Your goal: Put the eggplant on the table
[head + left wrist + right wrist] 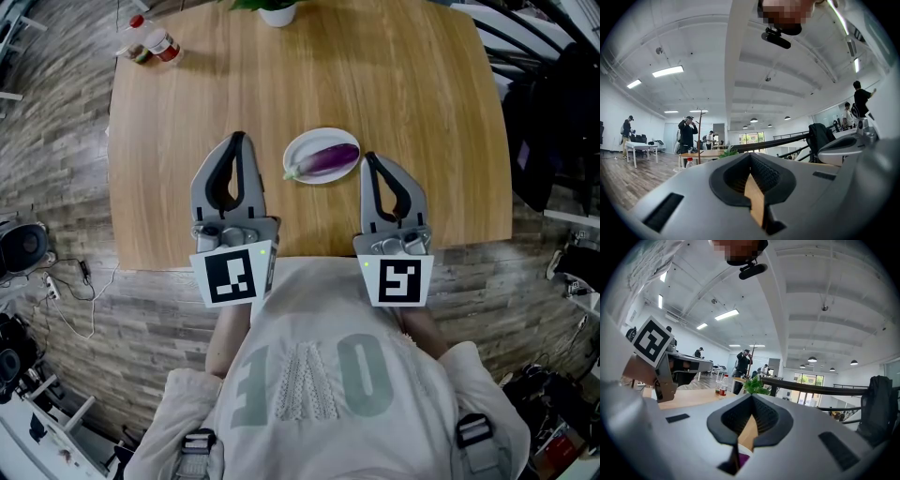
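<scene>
At the far left corner of the table [403, 94], 1 red-capped bottle [161, 45] is standing upright, well apart from everything else. You are holding the left gripper [237, 141] over the near part of the tabletop, pointing away from you; its 2 jaws are meeting at the tips and are gripping nothing, with only bare wood showing through the gap behind them. Just right of it, the eggplant [328, 159] is lying on its side on a white plate [298, 150], which is sitting on the table between the 2 grippers. A potted plant [277, 13] is standing at the far edge beyond the plate. You are holding the right gripper [367, 157] with its tips just beside the plate's right rim; its jaws are fully closed on nothing, and a sliver of purple is showing beneath them.
</scene>
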Demonstrator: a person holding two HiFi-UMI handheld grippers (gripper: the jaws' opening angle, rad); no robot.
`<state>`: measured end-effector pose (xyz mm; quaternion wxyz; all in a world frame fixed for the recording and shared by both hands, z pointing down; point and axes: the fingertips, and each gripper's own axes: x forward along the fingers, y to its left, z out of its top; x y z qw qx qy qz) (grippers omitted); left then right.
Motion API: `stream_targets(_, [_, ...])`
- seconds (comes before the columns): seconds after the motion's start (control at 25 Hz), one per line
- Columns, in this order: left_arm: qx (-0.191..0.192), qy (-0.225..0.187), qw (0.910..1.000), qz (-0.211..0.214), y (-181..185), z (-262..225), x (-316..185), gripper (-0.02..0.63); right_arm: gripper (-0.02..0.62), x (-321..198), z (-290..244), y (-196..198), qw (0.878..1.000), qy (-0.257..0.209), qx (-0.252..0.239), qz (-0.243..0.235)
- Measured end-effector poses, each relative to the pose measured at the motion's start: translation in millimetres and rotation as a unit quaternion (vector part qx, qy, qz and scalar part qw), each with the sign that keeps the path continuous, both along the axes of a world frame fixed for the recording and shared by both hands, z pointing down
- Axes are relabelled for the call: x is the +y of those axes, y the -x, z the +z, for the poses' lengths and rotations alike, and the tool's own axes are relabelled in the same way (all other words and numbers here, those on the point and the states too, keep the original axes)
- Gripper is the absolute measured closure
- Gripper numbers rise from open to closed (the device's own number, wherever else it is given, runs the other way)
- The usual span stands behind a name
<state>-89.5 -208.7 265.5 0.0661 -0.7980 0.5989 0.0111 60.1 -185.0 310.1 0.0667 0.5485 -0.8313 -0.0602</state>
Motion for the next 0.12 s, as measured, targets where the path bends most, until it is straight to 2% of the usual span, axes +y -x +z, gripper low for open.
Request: stream_targets(0.12, [-0.007, 0.027, 0.9996, -0.009, 5.6, 8.4, 0.9, 0.598, 0.577, 0.4, 0.0, 2.4, 1.0, 0.001, 0.005, -0.002])
